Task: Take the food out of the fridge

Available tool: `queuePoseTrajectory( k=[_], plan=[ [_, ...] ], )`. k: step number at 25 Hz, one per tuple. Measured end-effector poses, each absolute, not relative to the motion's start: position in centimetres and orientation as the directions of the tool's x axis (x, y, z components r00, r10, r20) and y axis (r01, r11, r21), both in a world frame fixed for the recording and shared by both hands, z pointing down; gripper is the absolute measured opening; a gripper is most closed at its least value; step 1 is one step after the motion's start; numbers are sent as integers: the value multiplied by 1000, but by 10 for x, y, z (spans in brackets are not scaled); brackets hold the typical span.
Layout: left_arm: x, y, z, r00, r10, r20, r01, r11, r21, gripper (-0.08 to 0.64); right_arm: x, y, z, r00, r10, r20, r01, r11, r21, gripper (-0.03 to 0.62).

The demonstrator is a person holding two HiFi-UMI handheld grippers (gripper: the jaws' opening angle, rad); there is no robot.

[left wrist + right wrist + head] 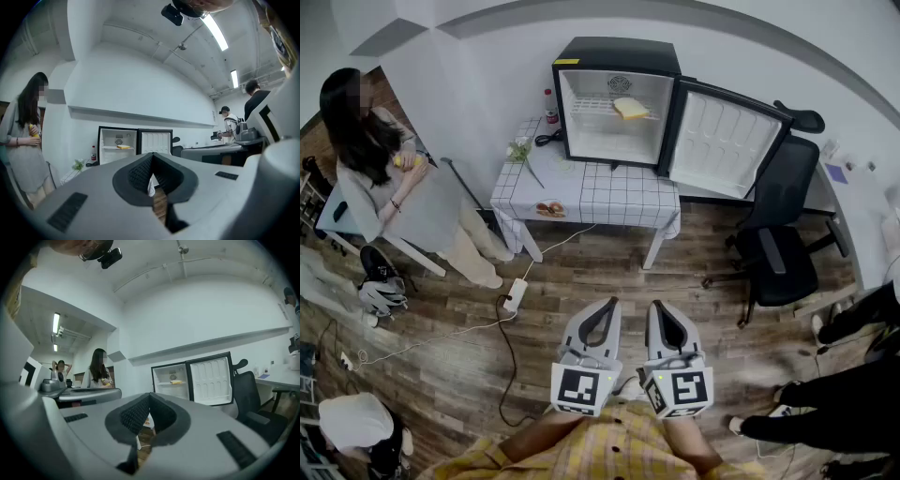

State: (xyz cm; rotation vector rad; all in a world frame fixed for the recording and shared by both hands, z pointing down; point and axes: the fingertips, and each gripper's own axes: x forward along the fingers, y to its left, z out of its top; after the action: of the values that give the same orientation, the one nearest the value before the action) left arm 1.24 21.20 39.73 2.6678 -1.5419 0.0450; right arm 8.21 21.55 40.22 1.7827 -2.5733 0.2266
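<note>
Left tongs [607, 304], right tongs [657, 306] closed, empty; power strip [516, 294] only in head view.

Fridge [616, 56] black outside, white inside, door lining white too. Food [630, 109] on the shelf pale yellow. Tablecloth [609, 192] white with a dark grid check. Floor [609, 272] brown wood planks. Chair [778, 244] at right black. Left gripper [609, 305] and right gripper [658, 307] grey with black jaw lining and black-on-white square markers. Near shirt [581, 450] yellow plaid.
</note>
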Motion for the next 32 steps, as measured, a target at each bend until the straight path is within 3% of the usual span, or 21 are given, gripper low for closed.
queuePoseTrajectory(
  k=[17, 32],
  plan=[
    [-1, 204, 399, 498, -866, 51, -867, -496, 47, 6, 71, 207, 404, -355, -931, 83, -930, 343, -136, 8],
    [-65, 187, 405, 536, -844, 34, -844, -534, 49, 6, 15, 193, 408, -288, -953, 92, -953, 276, -120, 6]
  ],
)
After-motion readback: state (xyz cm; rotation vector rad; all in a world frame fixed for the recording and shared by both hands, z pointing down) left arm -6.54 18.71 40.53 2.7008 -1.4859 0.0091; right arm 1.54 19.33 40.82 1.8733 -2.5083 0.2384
